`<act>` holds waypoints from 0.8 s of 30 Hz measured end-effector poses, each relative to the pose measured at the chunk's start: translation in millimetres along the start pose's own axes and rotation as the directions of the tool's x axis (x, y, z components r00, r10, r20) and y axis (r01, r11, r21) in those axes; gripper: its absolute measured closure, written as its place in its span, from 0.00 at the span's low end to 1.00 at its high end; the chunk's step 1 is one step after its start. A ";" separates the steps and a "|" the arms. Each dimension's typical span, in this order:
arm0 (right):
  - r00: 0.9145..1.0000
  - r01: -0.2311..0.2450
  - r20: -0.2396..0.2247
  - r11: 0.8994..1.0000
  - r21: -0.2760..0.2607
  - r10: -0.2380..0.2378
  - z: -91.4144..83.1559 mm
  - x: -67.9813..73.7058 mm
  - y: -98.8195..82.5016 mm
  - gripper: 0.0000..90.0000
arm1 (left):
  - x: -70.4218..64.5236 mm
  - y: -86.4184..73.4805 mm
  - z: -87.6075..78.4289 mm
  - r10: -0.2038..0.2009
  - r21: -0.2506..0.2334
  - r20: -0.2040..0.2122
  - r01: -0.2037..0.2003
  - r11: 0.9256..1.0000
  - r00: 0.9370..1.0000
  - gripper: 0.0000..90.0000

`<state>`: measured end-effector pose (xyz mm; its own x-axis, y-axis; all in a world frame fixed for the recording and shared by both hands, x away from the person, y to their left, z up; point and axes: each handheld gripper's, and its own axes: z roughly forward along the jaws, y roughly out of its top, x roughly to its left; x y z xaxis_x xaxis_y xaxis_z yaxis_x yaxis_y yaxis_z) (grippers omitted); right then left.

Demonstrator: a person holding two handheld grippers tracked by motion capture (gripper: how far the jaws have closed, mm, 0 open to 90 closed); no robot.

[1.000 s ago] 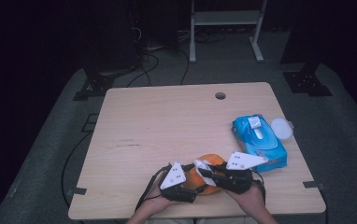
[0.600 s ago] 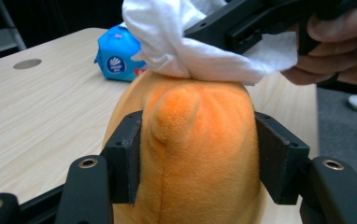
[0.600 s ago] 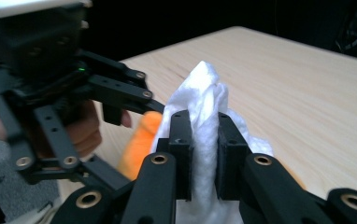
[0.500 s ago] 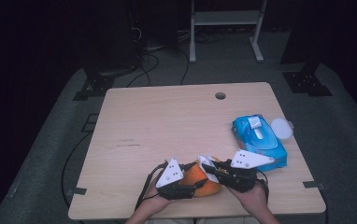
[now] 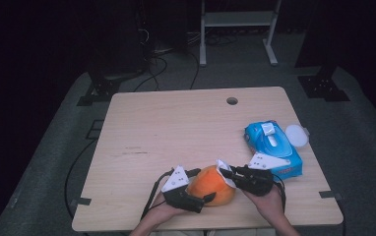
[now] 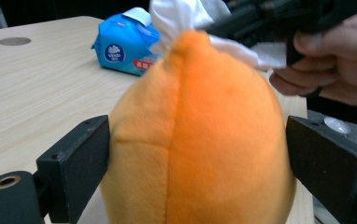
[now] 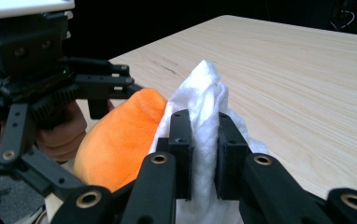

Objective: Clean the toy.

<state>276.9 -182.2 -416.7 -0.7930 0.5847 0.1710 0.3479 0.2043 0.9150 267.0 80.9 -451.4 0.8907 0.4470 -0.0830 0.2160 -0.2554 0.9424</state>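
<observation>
At the left of the high view we see our left hand-held gripper (image 5: 196, 189) at the near edge of the surface (image 5: 176, 128), its jaws spread wide around the orange plush toy (image 5: 212, 186). In the left gripper view the toy (image 6: 200, 140) bulges between the two black jaws; the left jaw lies against its side, while the right one stands just beside it, and these jaws have just been opening, so we read this gripper as released with the toy between them. The toy rests on the surface between both hands. To its right, the right hand-held gripper (image 5: 225, 172) is clenched on a white wipe (image 7: 204, 126) pressed against the top of the toy. Farther right lies a blue pack of wipes (image 5: 272, 147), with a round white lid (image 5: 297, 135) just beside it.
</observation>
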 end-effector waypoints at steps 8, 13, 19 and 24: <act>0.999 0.042 -0.023 0.993 -0.107 -0.044 -15.5 17.7 17.8 0.88 | -12.5 25.0 -14.4 0.086 0.020 -0.055 -0.085 0.996 0.995 0.44; 0.989 0.141 -0.019 0.984 -0.108 -0.144 -13.6 36.9 21.8 0.88 | -14.7 25.9 -13.2 0.070 0.024 -0.034 -0.069 0.997 0.997 0.45; 0.995 0.100 0.015 0.994 -0.046 -0.100 -4.5 20.4 9.5 0.88 | -6.6 16.1 -6.1 -0.034 -0.005 -0.009 0.034 0.999 0.999 0.19; 0.994 0.096 0.056 0.994 -0.046 -0.093 -9.0 12.3 8.1 0.88 | -0.8 7.8 -2.2 -0.076 -0.001 0.005 0.076 0.997 0.997 0.11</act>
<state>265.5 -180.4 -403.9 -0.7925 0.6065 0.0639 0.2470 0.2234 0.9429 267.1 80.4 -443.4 0.8736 0.4610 -0.1561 0.2828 -0.2198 0.9336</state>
